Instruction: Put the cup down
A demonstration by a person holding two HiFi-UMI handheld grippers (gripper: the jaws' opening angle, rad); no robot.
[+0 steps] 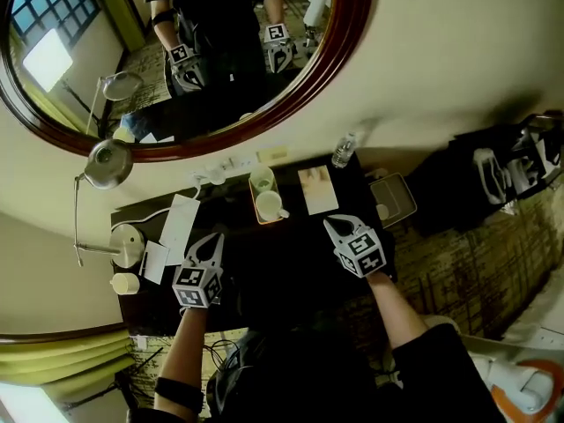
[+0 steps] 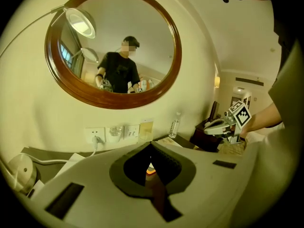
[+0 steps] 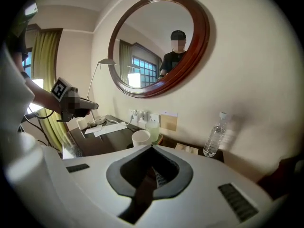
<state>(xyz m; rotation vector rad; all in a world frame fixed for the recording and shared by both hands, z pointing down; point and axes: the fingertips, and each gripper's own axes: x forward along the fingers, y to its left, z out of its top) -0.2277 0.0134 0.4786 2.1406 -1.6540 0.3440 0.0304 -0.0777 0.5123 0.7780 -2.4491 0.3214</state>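
Observation:
A white cup [image 1: 270, 205] stands upright on a small orange tray [image 1: 254, 210] at the back of the dark table [image 1: 291, 254], with a pale glass [image 1: 262, 181] behind it on the same tray. In the right gripper view the cup [image 3: 141, 137] shows just beyond my jaws, apart from them. My right gripper [image 1: 331, 226] hovers to the right of the tray, shut and empty; its jaws [image 3: 153, 149] meet with nothing between them. My left gripper [image 1: 214, 240] hangs over the table left of the tray, also shut and empty [image 2: 151, 146].
A water bottle [image 1: 344, 151] stands by the wall at the back right, next to a booklet [image 1: 317, 189]. Papers [image 1: 181, 223], a desk lamp [image 1: 107, 162] and small round items sit at the left. Wall sockets [image 2: 114, 133] and a large oval mirror [image 1: 344, 33] are behind the table.

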